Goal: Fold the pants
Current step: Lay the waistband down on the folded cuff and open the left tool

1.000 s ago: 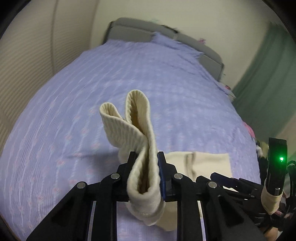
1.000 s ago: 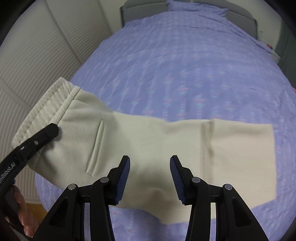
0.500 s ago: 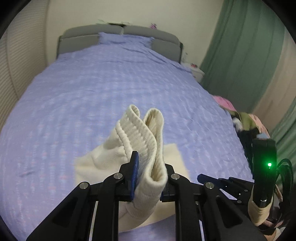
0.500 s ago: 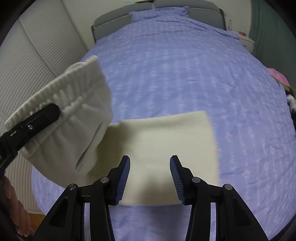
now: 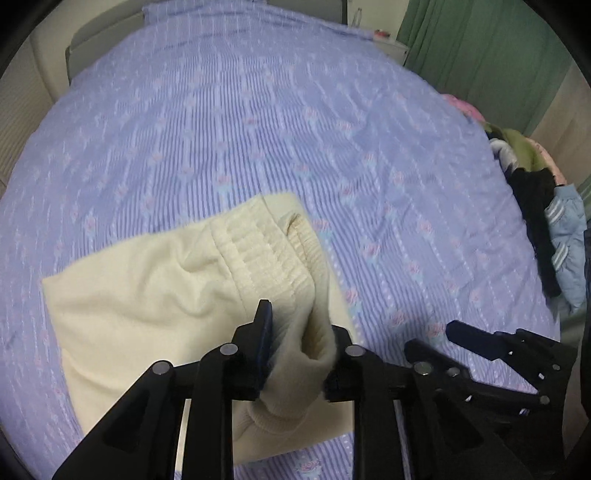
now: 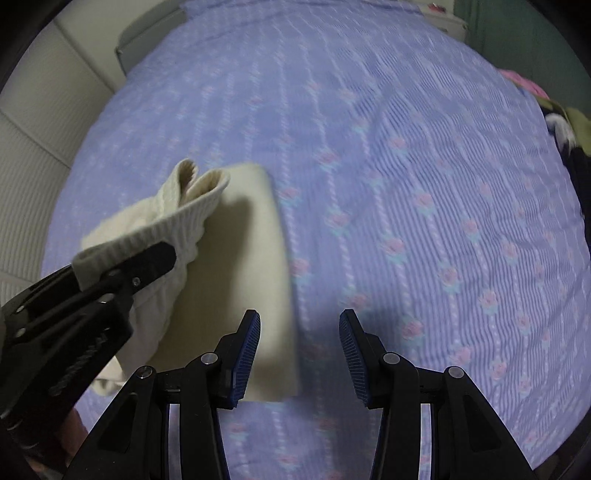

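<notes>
Cream pants (image 5: 147, 280) lie folded on the purple bedspread. My left gripper (image 5: 299, 332) is shut on their ribbed waistband (image 5: 273, 258) and holds it low over the folded part. In the right wrist view the pants (image 6: 236, 258) lie at the left with the waistband (image 6: 177, 218) in the left gripper (image 6: 122, 273). My right gripper (image 6: 300, 336) is open and empty, just above the bed at the pants' right edge. It also shows in the left wrist view (image 5: 480, 343) at the lower right.
The purple flowered bedspread (image 5: 295, 110) covers the whole bed. A pile of clothes (image 5: 546, 206) lies at the right edge of the bed. Green curtains (image 5: 480, 44) hang at the back right. A grey headboard (image 5: 103, 33) stands at the far end.
My left gripper has carried the waistband over to the right and down onto the folded part of the pants. My right gripper has stayed open and shifted right.
</notes>
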`<state>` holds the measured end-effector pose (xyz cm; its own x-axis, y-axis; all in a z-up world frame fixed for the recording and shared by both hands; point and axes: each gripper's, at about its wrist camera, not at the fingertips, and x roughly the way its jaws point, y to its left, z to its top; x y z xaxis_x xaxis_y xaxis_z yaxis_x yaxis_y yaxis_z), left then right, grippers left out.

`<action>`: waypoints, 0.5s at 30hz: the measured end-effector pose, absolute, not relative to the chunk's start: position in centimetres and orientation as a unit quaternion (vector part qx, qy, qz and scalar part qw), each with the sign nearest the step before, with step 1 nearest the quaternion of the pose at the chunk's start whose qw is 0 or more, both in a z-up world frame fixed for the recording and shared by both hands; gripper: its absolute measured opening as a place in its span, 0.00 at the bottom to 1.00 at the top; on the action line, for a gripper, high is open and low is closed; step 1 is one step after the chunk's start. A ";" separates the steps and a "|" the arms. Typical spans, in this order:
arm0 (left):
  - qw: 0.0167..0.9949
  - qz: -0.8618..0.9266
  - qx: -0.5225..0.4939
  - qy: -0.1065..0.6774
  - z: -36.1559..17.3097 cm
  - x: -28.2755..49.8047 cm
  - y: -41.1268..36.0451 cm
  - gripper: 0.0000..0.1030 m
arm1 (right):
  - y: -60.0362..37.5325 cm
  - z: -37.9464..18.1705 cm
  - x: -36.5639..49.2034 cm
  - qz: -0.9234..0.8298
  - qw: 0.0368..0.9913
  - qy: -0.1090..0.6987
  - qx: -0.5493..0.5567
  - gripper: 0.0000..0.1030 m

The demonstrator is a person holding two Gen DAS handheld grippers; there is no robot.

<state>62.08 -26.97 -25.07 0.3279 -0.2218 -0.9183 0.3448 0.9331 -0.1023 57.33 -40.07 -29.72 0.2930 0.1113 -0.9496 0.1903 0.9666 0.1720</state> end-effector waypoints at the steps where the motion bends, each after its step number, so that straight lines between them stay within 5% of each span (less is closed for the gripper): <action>1: 0.813 -0.178 0.045 0.553 -24.9 61.8 -26.9 0.37 | -40.4 -30.0 57.3 -0.028 0.791 0.597 0.129 0.45; 3: 0.822 -0.175 0.028 0.541 -23.9 61.2 -26.3 0.67 | -41.1 -30.6 57.2 -0.032 0.787 0.600 0.139 0.45; 5: 0.836 -0.167 0.010 0.523 -22.2 60.5 -24.8 0.74 | -41.5 -30.4 57.0 -0.028 0.787 0.598 0.151 0.45; 15: 0.848 -0.068 0.018 0.525 -22.7 60.4 -15.9 0.80 | -36.8 -28.2 60.8 0.105 0.817 0.554 0.122 0.45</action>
